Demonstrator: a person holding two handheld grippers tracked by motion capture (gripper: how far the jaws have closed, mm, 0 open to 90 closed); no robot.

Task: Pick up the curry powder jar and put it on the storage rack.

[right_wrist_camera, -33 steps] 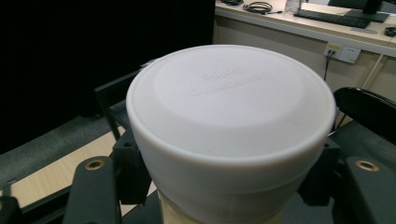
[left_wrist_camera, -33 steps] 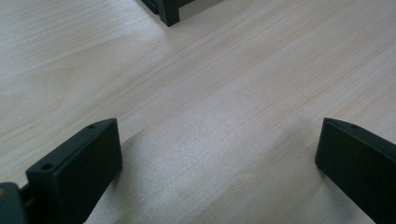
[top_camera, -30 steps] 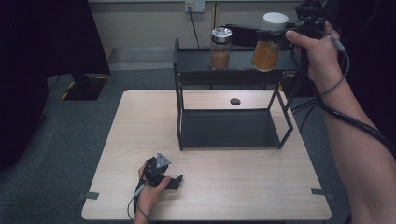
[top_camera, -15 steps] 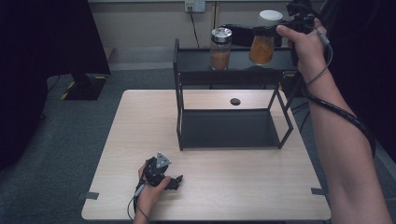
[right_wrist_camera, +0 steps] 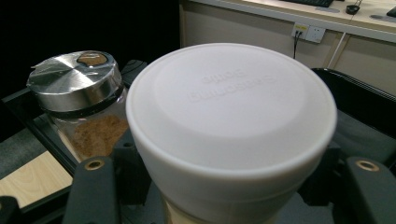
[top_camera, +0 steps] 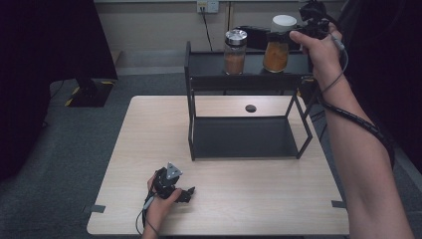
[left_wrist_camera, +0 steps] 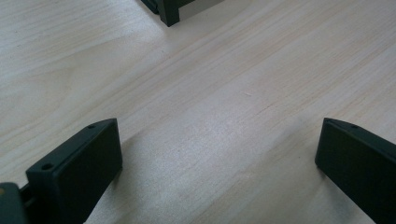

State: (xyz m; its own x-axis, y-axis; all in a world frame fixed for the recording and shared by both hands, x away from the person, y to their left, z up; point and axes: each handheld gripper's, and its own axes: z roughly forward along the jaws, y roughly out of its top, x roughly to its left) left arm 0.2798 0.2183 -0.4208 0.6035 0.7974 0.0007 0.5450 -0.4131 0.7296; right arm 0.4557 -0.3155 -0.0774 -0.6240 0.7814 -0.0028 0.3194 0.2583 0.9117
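Gripping the white-lidded jar [right_wrist_camera: 231,135] just under its lid, the right gripper [top_camera: 298,36] has its jaws clamped on both sides of the glass; in the right gripper view the black jaws flank the jar at the bottom corners and the lid rises between them. The jar holds an orange-brown powder.

Change since one second ago: the jar has shifted leftward along the top shelf of the black rack [top_camera: 199,84]. It was near the shelf's right end; it now stands just beside the steel-lidded jar [top_camera: 235,51], not touching it as far as the high view shows. Whether its base rests on the shelf or hangs slightly above it cannot be told. The right hand [top_camera: 321,52] has followed the same path.

Meaning for the task: the work appears to be placing this jar on the upper shelf next to its neighbour. The transport looks nearly complete; the remaining step is likely to settle the jar and release it.

The left gripper [top_camera: 186,193] lies on the wooden table [top_camera: 149,129] near its front edge, jaws spread wide with only bare tabletop between them, held by the left hand [top_camera: 160,199]. A dark round hole [top_camera: 251,108] shows in the table behind the rack.
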